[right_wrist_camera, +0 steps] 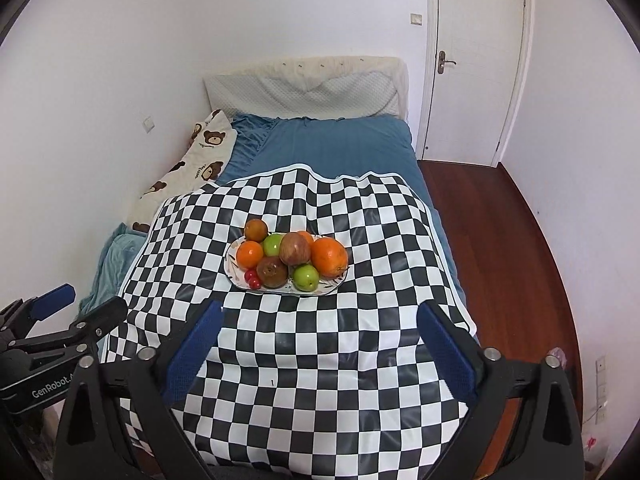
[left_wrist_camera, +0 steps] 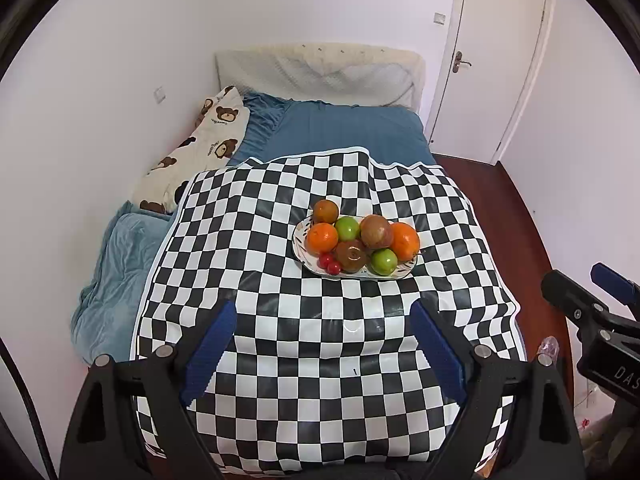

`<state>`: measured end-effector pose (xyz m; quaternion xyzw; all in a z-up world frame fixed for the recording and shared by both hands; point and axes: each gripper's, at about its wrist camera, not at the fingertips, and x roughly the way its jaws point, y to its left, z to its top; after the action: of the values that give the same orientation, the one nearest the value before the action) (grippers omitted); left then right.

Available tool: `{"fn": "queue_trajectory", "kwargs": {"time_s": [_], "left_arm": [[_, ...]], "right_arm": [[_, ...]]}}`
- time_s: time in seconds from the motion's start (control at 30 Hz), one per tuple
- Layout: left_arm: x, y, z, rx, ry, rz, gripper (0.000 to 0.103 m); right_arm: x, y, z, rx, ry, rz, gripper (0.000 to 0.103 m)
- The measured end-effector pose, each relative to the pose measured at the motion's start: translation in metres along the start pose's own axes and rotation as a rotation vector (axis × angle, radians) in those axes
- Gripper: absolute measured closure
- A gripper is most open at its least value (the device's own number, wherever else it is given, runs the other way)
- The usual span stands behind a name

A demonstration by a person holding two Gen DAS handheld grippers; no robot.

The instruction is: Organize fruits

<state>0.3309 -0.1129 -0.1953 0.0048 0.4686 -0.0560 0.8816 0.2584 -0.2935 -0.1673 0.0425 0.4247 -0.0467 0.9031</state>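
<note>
A white patterned oval plate [left_wrist_camera: 360,276] [right_wrist_camera: 280,291] sits mid-way along the checkered cloth [left_wrist_camera: 280,360]. It carries two oranges [left_wrist_camera: 322,237], two green apples [left_wrist_camera: 347,228], a reddish apple [left_wrist_camera: 376,232], a brown fruit [left_wrist_camera: 352,255] and small red tomatoes [left_wrist_camera: 330,263]. A dark orange fruit [left_wrist_camera: 326,211] rests at the plate's far edge. My left gripper [left_wrist_camera: 323,312] hovers open over the cloth, short of the plate, nothing between its blue pads. My right gripper [right_wrist_camera: 319,310] is likewise open and empty, just on the near side of the plate.
The cloth covers a bed with a blue sheet [left_wrist_camera: 352,132], a bear-print pillow [left_wrist_camera: 200,148] and a blue blanket [left_wrist_camera: 116,272] on the left. A white wall runs along the left. Wooden floor [right_wrist_camera: 492,232] and a white door [right_wrist_camera: 476,60] lie to the right.
</note>
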Motion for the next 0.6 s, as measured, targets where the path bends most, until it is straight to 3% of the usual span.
{"fn": "queue_trajectory", "kwargs": {"time_s": [0.23,0.6], "left_arm": [[0.011,0.000,0.000,0.000,0.008,0.016,0.014],[0.067,0.000,0.014,0.000,0.059,0.056,0.014]], "right_arm": [[0.013,-0.005,0.009,-0.002,0.020,-0.010,0.003],[0.091,-0.022,0.016,0.013,0.084,-0.030,0.003]]}}
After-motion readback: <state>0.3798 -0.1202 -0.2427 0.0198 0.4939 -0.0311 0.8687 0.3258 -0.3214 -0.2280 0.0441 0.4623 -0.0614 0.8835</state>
